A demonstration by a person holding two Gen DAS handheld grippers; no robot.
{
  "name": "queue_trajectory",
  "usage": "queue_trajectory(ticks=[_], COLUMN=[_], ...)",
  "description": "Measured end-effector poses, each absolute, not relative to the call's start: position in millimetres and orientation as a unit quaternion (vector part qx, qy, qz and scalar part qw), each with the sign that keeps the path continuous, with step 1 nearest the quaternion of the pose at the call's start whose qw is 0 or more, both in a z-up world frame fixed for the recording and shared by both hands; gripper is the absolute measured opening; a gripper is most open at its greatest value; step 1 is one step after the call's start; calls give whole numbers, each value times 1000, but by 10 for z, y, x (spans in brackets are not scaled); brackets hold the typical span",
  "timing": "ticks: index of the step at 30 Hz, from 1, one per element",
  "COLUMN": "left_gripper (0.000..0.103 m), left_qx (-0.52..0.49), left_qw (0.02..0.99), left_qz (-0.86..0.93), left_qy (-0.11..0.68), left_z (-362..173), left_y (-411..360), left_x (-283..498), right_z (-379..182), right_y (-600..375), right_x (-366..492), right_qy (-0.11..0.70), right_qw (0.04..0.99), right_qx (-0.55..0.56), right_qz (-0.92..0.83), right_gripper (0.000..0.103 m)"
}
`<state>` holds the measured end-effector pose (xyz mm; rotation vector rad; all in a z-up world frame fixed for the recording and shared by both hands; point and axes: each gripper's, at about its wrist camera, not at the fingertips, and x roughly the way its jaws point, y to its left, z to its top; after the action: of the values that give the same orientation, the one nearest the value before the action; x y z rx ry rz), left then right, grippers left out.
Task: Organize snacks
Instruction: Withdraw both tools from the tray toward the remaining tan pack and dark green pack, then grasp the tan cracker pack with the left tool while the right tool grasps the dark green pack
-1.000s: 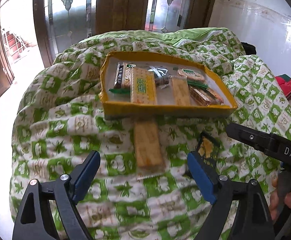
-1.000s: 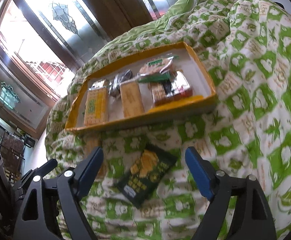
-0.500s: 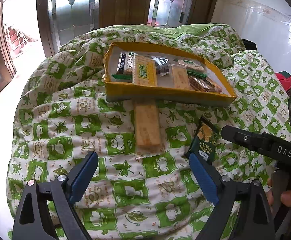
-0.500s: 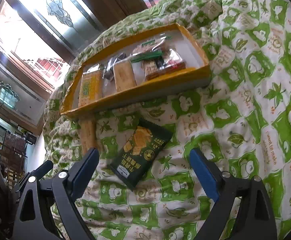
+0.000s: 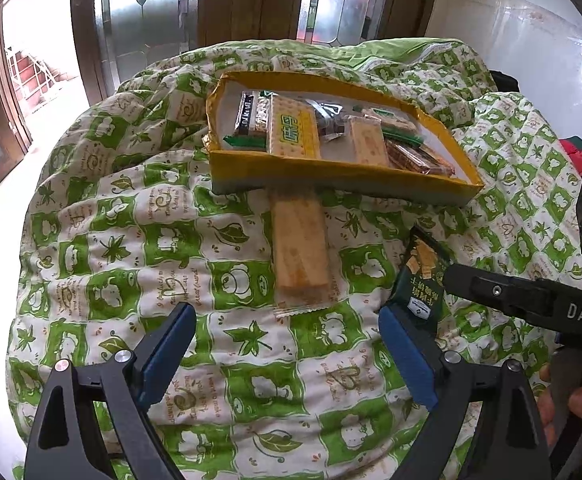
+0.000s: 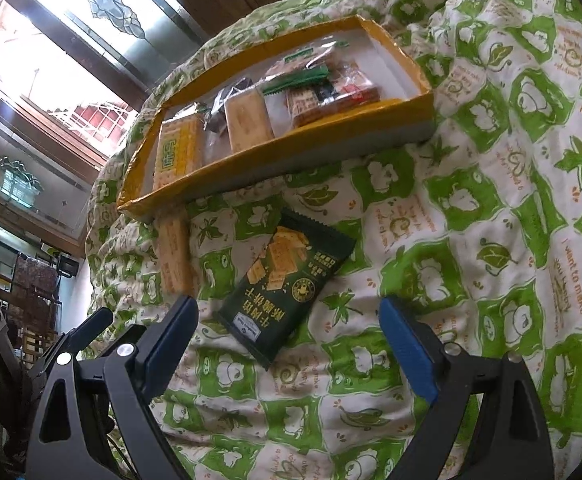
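From the left wrist view, the left gripper [image 5: 285,350] hangs over a green and white quilt [image 5: 103,240] with its blue jaws wide apart and nothing between them; they have just been opening. A long tan cracker pack [image 5: 301,248] lies on the quilt at 12 o'clock from the jaws, its far end touching the yellow box [image 5: 331,178]. The box holds more snack packs. A dark green cracker bag [image 5: 419,280] lies at 2 o'clock, partly hidden by the right gripper's black finger [image 5: 507,294]. From the right wrist view, the right gripper [image 6: 287,332] also has its jaws wide apart, just opened more, holding nothing. The dark green cracker bag [image 6: 287,284] lies flat on the quilt [image 6: 491,200] at 12 o'clock, and its near end seems to reach in between the blue pads. The yellow box [image 6: 291,152] sits beyond it, and the tan pack [image 6: 175,256] lies at 10 o'clock.
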<state>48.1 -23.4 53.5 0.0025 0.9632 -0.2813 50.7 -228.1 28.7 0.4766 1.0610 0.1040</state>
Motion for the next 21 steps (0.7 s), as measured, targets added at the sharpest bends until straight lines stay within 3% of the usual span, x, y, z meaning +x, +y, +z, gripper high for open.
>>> queue_trajectory(ticks=[14,21], left_gripper=[94,94], left_qx=[8,9], left_qw=[874,873], left_qz=[-138,-139], left_qy=[466,468], left_z=[447,403], left_y=[-278,-298], left_x=[629,702], right_z=[249,224], right_y=[-2256,-2308], right_x=[569,604], right_qy=[504,506], right_qw=[830,826], right_qx=[234,248], right_qz=[43,34], right_gripper=[91,85])
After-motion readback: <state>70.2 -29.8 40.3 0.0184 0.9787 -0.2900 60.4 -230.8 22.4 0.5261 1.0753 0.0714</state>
